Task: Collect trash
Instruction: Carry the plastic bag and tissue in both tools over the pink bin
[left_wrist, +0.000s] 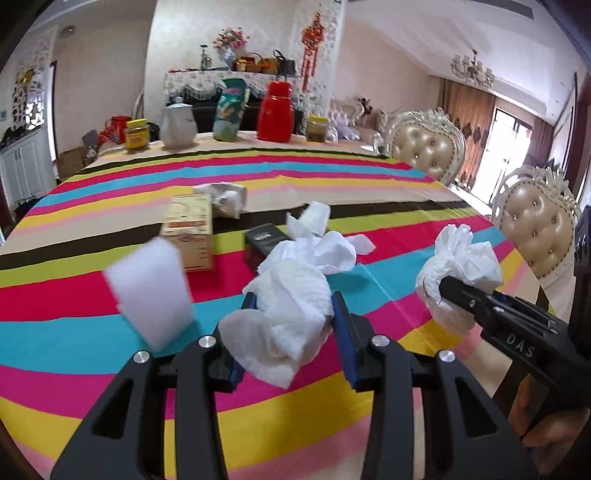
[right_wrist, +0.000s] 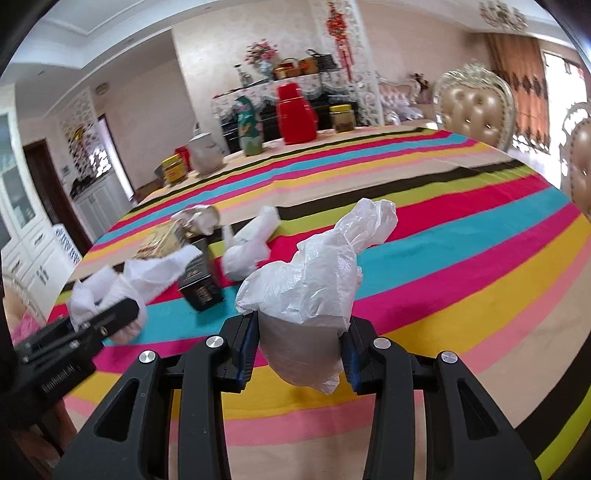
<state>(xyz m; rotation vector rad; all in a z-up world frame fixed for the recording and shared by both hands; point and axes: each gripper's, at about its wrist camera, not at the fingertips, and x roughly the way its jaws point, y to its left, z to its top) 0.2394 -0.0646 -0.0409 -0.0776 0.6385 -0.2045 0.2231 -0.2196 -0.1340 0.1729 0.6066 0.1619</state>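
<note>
Now both claws are seen loaded. A crumpled tissue (left_wrist: 291, 306) is pinched between the pads of the left claw (left_wrist: 293, 325), lifted clear of the striped desk (left_wrist: 369, 387); a scrunched plastic bag (right_wrist: 306, 299) is clamped in the right claw (right_wrist: 299, 343), also off the cloth. More trash is left behind on the desk: another tissue wad (left_wrist: 225, 197), a yellow box (left_wrist: 190, 230), a black box (left_wrist: 264, 242) and a white wrapper (right_wrist: 249, 242) beside it.

Both loads are judged feather-light, soft and easily crushed, so little squeeze should be called for. The tissue could tear or shed a trailing flap; it is best taken through its bulky middle, as is done here. The bag looks slick and springy and may slip out unless its gathered bulk is kept between the pads. The boxes seem stiffer and would be better gripped across their narrow sides.

From the left wrist, a blurred white block (left_wrist: 151, 291) is shown close to the lens at left; what it is cannot be told, and it is not found in the right view. From the right wrist, the wrapper is shown clear of the black box, while the left view has it partly hidden by the tissue.
</note>
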